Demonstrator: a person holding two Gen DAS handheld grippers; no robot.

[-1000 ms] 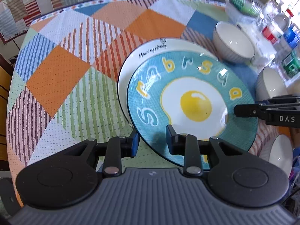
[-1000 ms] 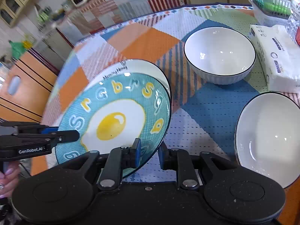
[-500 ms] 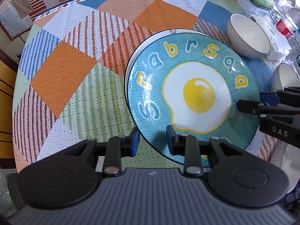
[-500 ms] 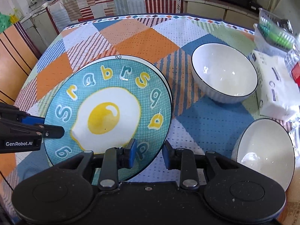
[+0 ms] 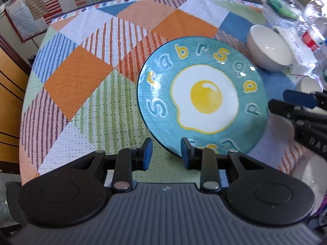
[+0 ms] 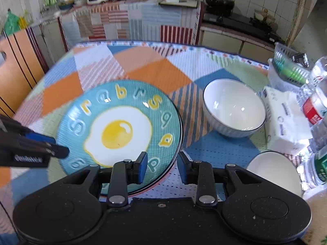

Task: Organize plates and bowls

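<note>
Patchwork tablecloth (image 5: 85,85) carries the egg plate (image 5: 202,98) lying flat, both the left gripper (image 5: 164,153) and right gripper (image 6: 160,167) spread open and empty at its near rim, so a careless withdrawal could clip that rim, while farther off the white bowl (image 6: 234,114) crowds the right and open cloth lies left.

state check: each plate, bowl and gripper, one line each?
egg plate: flat, stacked on another plate, released
far bowl: upright, empty
near bowl: upright, empty
left gripper: jaws open, plate rim between them
right gripper: jaws open at plate rim
</note>
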